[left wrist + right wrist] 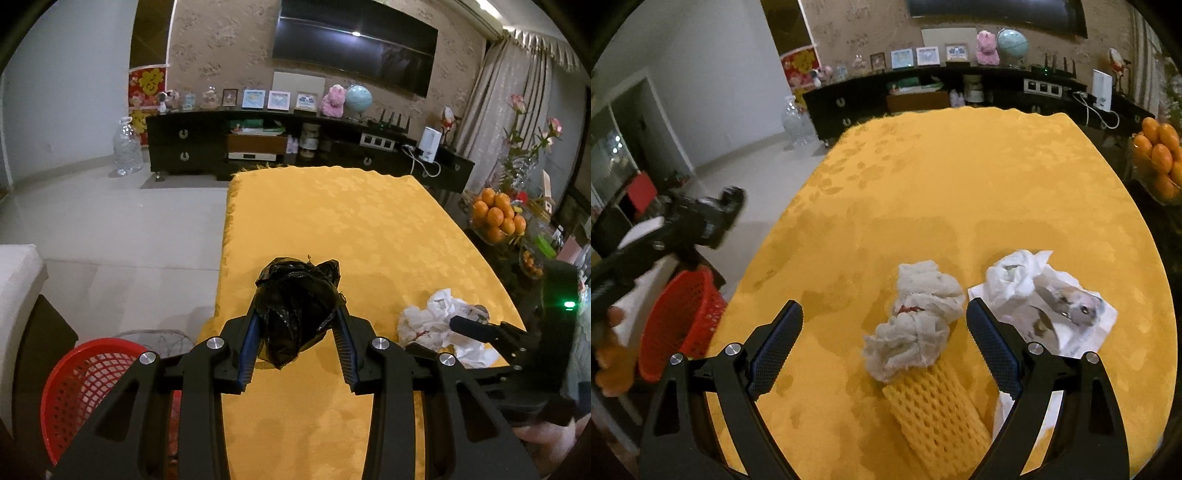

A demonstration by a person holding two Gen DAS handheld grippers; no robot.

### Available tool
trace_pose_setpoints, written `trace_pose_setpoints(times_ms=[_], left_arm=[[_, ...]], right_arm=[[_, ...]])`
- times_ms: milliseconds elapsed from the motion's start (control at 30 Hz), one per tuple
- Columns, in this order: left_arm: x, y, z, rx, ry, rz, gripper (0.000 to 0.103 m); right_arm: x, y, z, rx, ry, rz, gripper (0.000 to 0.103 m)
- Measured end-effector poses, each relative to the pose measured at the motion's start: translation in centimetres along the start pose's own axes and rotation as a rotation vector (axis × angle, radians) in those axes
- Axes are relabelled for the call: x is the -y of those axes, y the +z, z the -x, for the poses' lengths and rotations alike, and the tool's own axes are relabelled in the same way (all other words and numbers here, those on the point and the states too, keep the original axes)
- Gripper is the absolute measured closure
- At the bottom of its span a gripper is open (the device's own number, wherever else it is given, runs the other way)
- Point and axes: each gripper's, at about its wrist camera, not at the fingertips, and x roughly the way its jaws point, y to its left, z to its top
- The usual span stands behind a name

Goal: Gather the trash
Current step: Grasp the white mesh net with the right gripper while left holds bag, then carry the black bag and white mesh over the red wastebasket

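The left gripper pinches a crumpled black plastic bag between its jaws, up in the air over the counter near its left edge. The bag is thin and slippery, and only its sides are squeezed, so it could slide out and fall on the yellow cloth or on the floor. The red basket stands on the floor just past the counter's left edge, low down. If the hand lets go too soon, the bag may land beside the basket and not in it. The right gripper has its jaws spread wide and holds nothing. It points down at a gray-white crumpled cloth near the counter's near edge. The cloth lies on the end of a yellow foam net, so closing the jaws could grab both at once, or push the net away. The right-side finger is just beside the white tissue and the printed paper, and it could snag them too. Both grippers tilt down toward the counter. The left one shows at the left side of the right wrist view, blurred.
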Motion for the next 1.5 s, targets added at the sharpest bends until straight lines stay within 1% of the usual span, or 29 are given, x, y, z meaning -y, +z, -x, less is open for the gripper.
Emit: trace_pose_setpoints(times_ms=[167,233,267,300,333,367,433,533,600,633,967,1200,1333,1500], left_arm=[[-0.9,-0.1,0.2,-0.001,0.005,0.017,0.068],[-1.1,-0.2,0.2,-0.002,0.008,0.021,0.068],[-1.3,-0.2,0.1,-0.003,0.01,0.024,0.068],[-1.4,-0.2,0.1,-0.004,0.012,0.026,0.068],[-1.4,-0.2,0.0,-0.005,0.012,0.028,0.068],[-1.4,-0.2,0.0,-0.005,0.013,0.029,0.068],[-1.4,-0.2,0.0,-0.005,0.016,0.03,0.068],[-1.5,-0.2,0.0,-0.003,0.015,0.028,0.068],[-1.5,-0.2,0.0,0.0,0.016,0.028,0.068],[-1.6,-0.2,0.1,0.002,0.017,0.028,0.068],[-1.6,0.3,1.1,0.029,0.027,0.03,0.068],[-2.1,0.2,2.1,0.05,0.058,0.039,0.068],[-2.1,0.1,3.5,0.081,0.085,0.024,0.068],[-2.5,-0.1,5.1,0.107,0.1,0.032,0.068]], right_arm=[[0.4,-0.1,-2.2,-0.029,-0.068,0.002,0.017],[0.4,-0.2,-2.9,-0.042,-0.081,0.01,0.024],[0.3,-0.2,-3.3,-0.047,-0.088,0.022,0.025],[0.2,-0.2,-3.5,-0.05,-0.095,0.03,0.032],[0.0,-0.3,-3.8,-0.06,-0.103,0.046,0.036],[-0.2,-0.3,-4.0,-0.063,-0.106,0.052,0.038],[-0.3,-0.4,-4.2,-0.073,-0.107,0.06,0.053],[-0.1,-0.1,-4.0,-0.062,-0.106,0.047,0.062],[-0.2,0.2,-3.6,-0.048,-0.099,0.037,0.063],[-0.2,0.3,-3.2,-0.039,-0.091,0.034,0.066],[-1.9,1.5,0.5,0.047,-0.032,0.042,0.067],[-2.9,2.6,3.8,0.121,0.02,0.034,0.067],[-3.0,3.0,5.2,0.148,0.037,0.026,0.067],[-3.2,2.9,6.5,0.171,0.054,0.023,0.067]])
